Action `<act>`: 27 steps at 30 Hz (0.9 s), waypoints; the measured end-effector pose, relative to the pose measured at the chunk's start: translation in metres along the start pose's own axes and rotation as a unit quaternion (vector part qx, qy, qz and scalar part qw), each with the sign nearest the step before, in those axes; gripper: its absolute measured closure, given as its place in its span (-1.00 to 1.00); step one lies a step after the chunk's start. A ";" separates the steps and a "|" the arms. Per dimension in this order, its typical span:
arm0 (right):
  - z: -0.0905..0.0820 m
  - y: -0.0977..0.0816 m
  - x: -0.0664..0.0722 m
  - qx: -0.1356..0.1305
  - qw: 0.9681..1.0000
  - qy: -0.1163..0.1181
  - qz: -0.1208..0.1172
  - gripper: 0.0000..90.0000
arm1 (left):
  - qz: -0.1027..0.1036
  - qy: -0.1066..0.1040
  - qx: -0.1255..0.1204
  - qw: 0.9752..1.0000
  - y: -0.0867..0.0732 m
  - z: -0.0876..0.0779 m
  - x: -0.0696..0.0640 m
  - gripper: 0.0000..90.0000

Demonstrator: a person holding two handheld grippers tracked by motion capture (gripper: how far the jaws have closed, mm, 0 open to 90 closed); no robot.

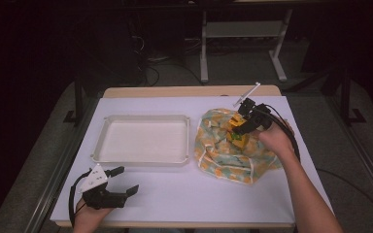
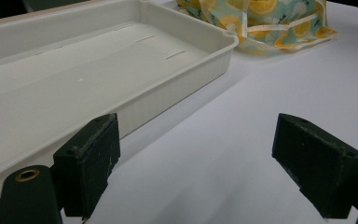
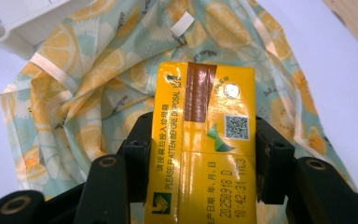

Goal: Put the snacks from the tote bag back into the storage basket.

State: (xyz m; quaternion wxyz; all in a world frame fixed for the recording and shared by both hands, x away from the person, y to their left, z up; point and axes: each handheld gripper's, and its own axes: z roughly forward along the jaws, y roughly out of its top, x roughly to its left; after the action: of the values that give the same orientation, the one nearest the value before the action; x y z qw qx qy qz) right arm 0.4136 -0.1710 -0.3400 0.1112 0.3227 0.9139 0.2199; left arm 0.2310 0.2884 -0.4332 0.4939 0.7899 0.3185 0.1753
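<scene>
A yellow drink carton with printed text and a QR code sits between the jaws of my right gripper, which is shut on its two sides. In the high view that gripper holds the carton just above a crumpled lemon-print cloth bag at the table's right. The bag spreads under the carton. My left gripper rests at the near left of the table, open with nothing between its fingers. Its view looks along the open jaws at the white tray.
A white rectangular tray lies left of the bag, with nothing in it. The white table sheet is bare in front. The tray's corner lies close to the bag's edge.
</scene>
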 end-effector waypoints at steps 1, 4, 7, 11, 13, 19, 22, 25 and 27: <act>-0.002 0.000 0.000 -0.001 1.000 -0.002 -0.004 0.10 | -0.001 0.000 0.000 1.000 0.000 0.000 0.000 -0.67; -0.008 0.001 0.000 -0.007 1.000 0.001 -0.003 0.10 | -0.001 0.000 0.001 1.000 0.000 0.000 0.000 -0.67; -0.015 0.003 0.001 -0.013 1.000 0.008 -0.005 0.10 | -0.002 -0.001 0.000 1.000 0.000 0.000 0.001 -0.67; -0.019 0.006 0.002 -0.016 1.000 0.014 -0.003 0.10 | -0.003 -0.001 0.001 1.000 0.000 0.000 0.000 -0.67; -0.022 0.009 0.002 -0.018 1.000 0.016 -0.010 0.10 | -0.002 -0.001 0.002 1.000 0.000 0.001 0.001 -0.67; -0.030 0.014 0.005 -0.027 0.999 0.029 -0.022 0.10 | -0.003 0.001 0.001 1.000 -0.001 0.001 0.001 -0.67; -0.033 0.015 0.006 -0.029 0.998 0.039 -0.026 0.10 | -0.005 0.002 0.000 1.000 -0.001 0.001 0.001 -0.67; -0.038 0.017 0.010 -0.027 0.998 0.038 -0.036 0.10 | -0.008 0.003 -0.001 1.000 -0.001 0.000 0.002 -0.67; -0.039 0.018 0.010 -0.029 0.998 0.042 -0.037 0.10 | -0.007 0.003 -0.001 1.000 -0.001 0.000 0.002 -0.67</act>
State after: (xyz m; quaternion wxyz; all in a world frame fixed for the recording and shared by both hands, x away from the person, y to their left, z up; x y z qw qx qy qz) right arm 0.4018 -0.1653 -0.2976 0.0899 0.2753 0.9225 0.2553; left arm 0.2328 0.2900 -0.4340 0.4953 0.7863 0.3256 0.1746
